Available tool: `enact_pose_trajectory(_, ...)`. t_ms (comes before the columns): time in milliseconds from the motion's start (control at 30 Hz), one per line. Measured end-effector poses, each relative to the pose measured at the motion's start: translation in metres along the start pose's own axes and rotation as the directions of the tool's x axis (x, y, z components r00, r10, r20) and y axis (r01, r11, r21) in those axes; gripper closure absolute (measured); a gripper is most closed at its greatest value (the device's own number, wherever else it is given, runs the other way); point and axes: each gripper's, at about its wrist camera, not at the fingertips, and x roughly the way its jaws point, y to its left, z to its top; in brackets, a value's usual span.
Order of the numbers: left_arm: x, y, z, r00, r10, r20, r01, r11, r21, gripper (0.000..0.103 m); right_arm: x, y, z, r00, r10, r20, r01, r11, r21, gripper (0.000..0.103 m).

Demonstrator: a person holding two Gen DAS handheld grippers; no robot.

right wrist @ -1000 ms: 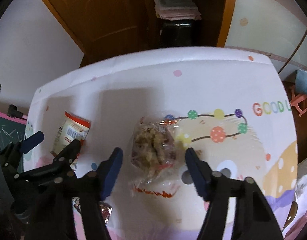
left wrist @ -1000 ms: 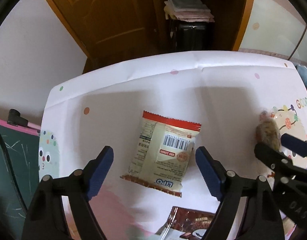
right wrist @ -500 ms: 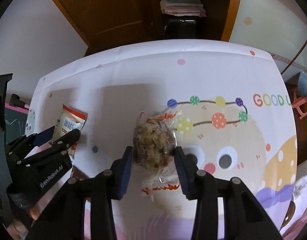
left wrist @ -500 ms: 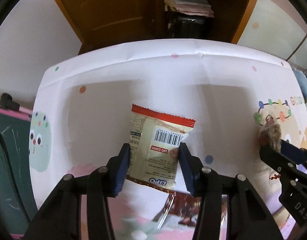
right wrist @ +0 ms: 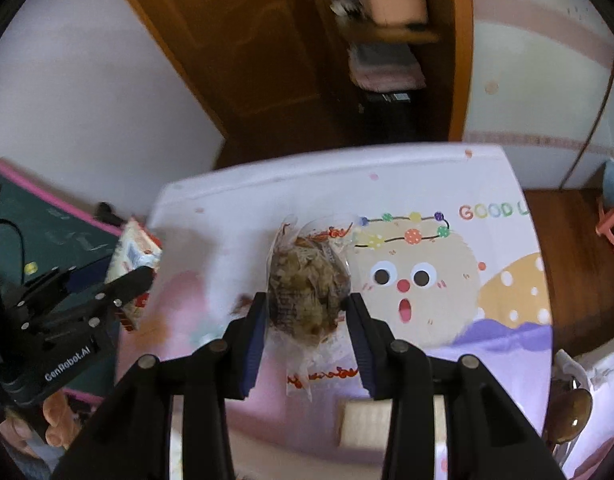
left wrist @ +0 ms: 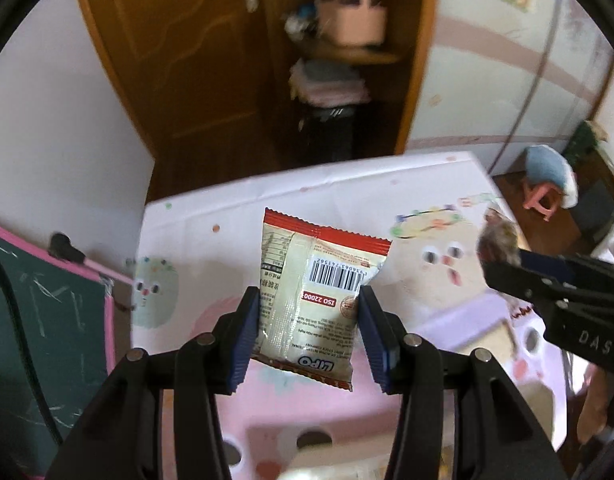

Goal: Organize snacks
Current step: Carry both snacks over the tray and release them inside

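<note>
My left gripper (left wrist: 309, 300) is shut on a cream and red LIPO snack packet (left wrist: 315, 280) and holds it lifted above the table (left wrist: 227, 200). My right gripper (right wrist: 305, 308) is shut on a clear-wrapped brown snack ball (right wrist: 307, 284), also lifted off the table (right wrist: 387, 168). In the left wrist view the right gripper (left wrist: 503, 260) shows at the right with the snack ball (left wrist: 497, 240). In the right wrist view the left gripper (right wrist: 147, 270) shows at the left with the packet (right wrist: 133, 252).
The table carries a cartoon-printed white cloth (right wrist: 427, 280). A pink-framed chalkboard (left wrist: 47, 320) stands at the left. A wooden door and shelf (left wrist: 327, 80) lie beyond the far edge. A pink stool (left wrist: 547, 188) stands on the floor at the right. A pale box (right wrist: 367, 420) lies below the right gripper.
Both grippers closed on their snacks and lifted them off the table. The cameras rose and tilted up, so more of the room beyond the table shows.
</note>
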Motion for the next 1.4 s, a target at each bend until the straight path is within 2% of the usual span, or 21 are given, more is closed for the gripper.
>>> enact_pose_trajectory(233,-0.118,-0.013,-0.068,0.988,-0.11,0.108,0.108,0.994,0.026,0.056,-0.116,0.036,-0.069,0.984,0.094,0.154,-0.079,0.992,-0.097,0.064)
enact_pose_trajectory(333,-0.153,-0.017,-0.101,0.978,-0.147,0.146,0.144,0.989,0.032,0.056,-0.157,0.046,-0.109,0.969,0.143,0.203,-0.116,0.984,-0.138,0.064)
enact_pose_trajectory(433,-0.183,-0.022,-0.135,0.964,-0.194,0.183,0.191,0.981,0.034,0.056,-0.18,0.054,-0.139,0.957,0.157,0.243,-0.117,0.978,-0.171,0.064)
enact_pose_trajectory(500,-0.191,-0.029,-0.152,0.959,-0.198,0.202,0.194,0.98,0.039,0.056,-0.192,0.059,-0.159,0.949,0.166,0.267,-0.118,0.975,-0.186,0.064)
enact_pose_trajectory(700,-0.175,-0.046,-0.202,0.961,-0.191,0.202,0.192,0.981,0.014,0.056,-0.192,0.058,-0.209,0.946,0.197,0.257,-0.155,0.973,-0.174,0.063)
enact_pose_trajectory(800,-0.151,-0.046,-0.22,0.972,-0.175,0.158,0.18,0.983,-0.019,0.056,-0.181,0.057,-0.229,0.958,0.161,0.238,-0.121,0.977,-0.175,0.063)
enact_pose_trajectory(933,-0.123,-0.044,-0.237,0.991,-0.108,0.084,0.11,0.994,-0.018,0.056,-0.161,0.053,-0.252,0.978,0.099,0.183,-0.064,0.98,-0.188,0.063)
enact_pose_trajectory(1067,-0.102,-0.048,-0.251,0.996,-0.081,0.032,0.081,0.997,-0.003,0.056,-0.135,0.043,-0.264,0.992,0.055,0.115,-0.035,0.985,-0.166,0.063)
enact_pose_trajectory(1133,-0.093,-0.053,-0.255,0.997,-0.077,0.006,0.077,0.997,0.008,0.056,-0.121,0.039,-0.271,0.997,0.057,0.06,-0.048,0.988,-0.145,0.063)
enact_pose_trajectory(1233,-0.082,-0.059,-0.259,0.997,-0.07,-0.026,0.071,0.997,0.025,0.054,-0.109,0.037,-0.275,0.998,0.05,0.022,-0.047,0.991,-0.129,0.061)
enact_pose_trajectory(1267,-0.08,-0.061,-0.259,0.997,-0.07,-0.036,0.071,0.997,0.028,0.052,-0.106,0.038,-0.275,0.999,0.037,0.012,-0.035,0.991,-0.131,0.061)
enact_pose_trajectory(1333,-0.076,-0.063,-0.261,0.997,-0.066,-0.049,0.067,0.997,0.024,0.027,-0.103,0.04,-0.274,1.0,0.014,0.004,-0.013,0.991,-0.134,0.061)
enact_pose_trajectory(1400,-0.075,-0.063,-0.26,0.997,-0.063,-0.045,0.064,0.998,0.016,0.021,-0.103,0.039,-0.274,1.0,0.012,0.005,-0.011,0.992,-0.127,0.059)
